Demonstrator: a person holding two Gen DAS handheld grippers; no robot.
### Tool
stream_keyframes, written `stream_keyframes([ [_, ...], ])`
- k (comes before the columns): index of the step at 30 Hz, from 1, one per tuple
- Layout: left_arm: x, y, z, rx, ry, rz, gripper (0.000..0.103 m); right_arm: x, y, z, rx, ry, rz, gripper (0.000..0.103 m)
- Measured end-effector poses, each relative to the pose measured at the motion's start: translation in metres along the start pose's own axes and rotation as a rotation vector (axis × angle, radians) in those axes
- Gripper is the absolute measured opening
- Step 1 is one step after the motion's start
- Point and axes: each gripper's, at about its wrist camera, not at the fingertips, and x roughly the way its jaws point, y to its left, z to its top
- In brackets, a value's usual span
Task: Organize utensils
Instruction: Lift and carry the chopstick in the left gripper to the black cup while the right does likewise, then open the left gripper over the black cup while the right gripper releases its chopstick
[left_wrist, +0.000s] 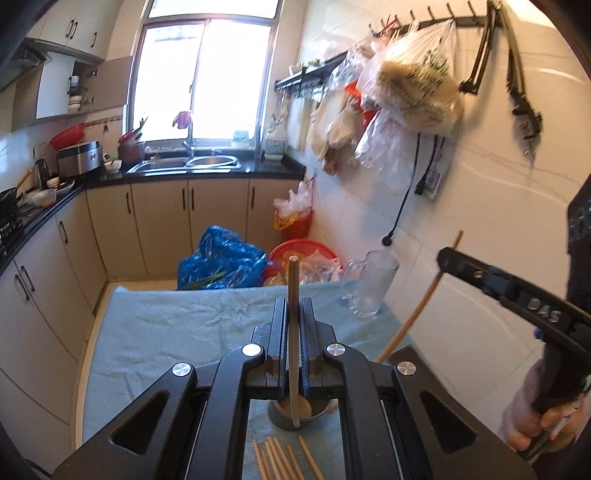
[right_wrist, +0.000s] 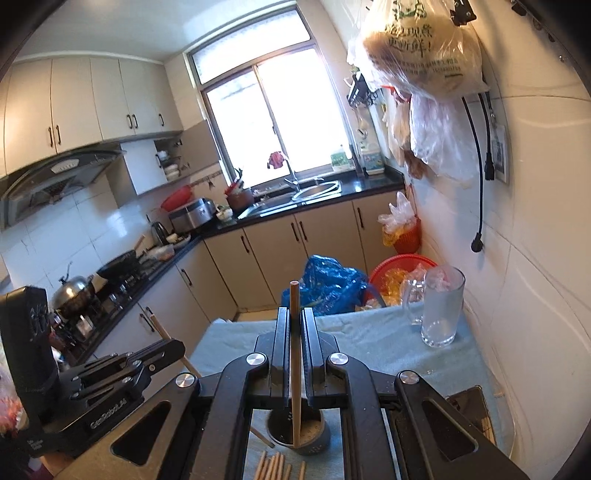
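While both grippers hover above the worktop (left_wrist: 155, 332), each pinches one chopstick between its fingers. The left gripper (left_wrist: 293, 317) holds its chopstick (left_wrist: 293, 332) upright, the top rising past the fingertips and the lower end reaching down over a small grey cup (left_wrist: 317, 413) on the blue cloth (right_wrist: 388, 339). The right gripper (right_wrist: 294, 325) clamps a second chopstick (right_wrist: 294, 350) the same way, its lower end over the same cup. More loose chopsticks (left_wrist: 280, 461) lie side by side on the cloth just in front of the cup, about seven in the left wrist view, though the gripper frames hide part of the bunch. One clear glass mug (right_wrist: 441, 306) stands apart at the far right of the cloth, near the wall.
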Motion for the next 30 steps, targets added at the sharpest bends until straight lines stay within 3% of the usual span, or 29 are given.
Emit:
stream_keyframes([
  [8, -0.01, -0.014, 0.015, 0.024, -0.052, 0.005, 0.006, 0.004, 0.007, -0.003, -0.011, -0.044, -0.037, 0.007],
  [10, 0.007, -0.014, 0.01, 0.025, -0.018, 0.022, 0.006, 0.015, 0.005, -0.009, -0.015, -0.033, -0.064, 0.007],
  [17, 0.071, -0.004, -0.019, 0.001, 0.144, 0.071, 0.006, 0.071, -0.032, -0.037, 0.08, 0.134, -0.079, 0.007],
  [21, 0.077, 0.004, -0.023, -0.013, 0.152, 0.081, 0.01, 0.09, -0.054, -0.045, 0.143, 0.184, -0.082, 0.008],
  [22, 0.076, 0.005, -0.023, -0.013, 0.149, 0.08, 0.017, 0.092, -0.057, -0.046, 0.15, 0.19, -0.08, 0.01],
  [23, 0.073, 0.006, -0.022, -0.013, 0.141, 0.081, 0.027, 0.094, -0.06, -0.046, 0.158, 0.196, -0.077, 0.021],
  [24, 0.069, 0.006, -0.021, -0.013, 0.129, 0.084, 0.03, 0.095, -0.063, -0.046, 0.167, 0.197, -0.074, 0.04],
  [26, 0.057, 0.005, -0.02, -0.002, 0.095, 0.101, 0.035, 0.09, -0.066, -0.046, 0.177, 0.182, -0.075, 0.054],
  [30, 0.028, 0.003, -0.019, 0.011, 0.062, 0.114, 0.038, 0.073, -0.066, -0.042, 0.178, 0.156, -0.077, 0.054],
])
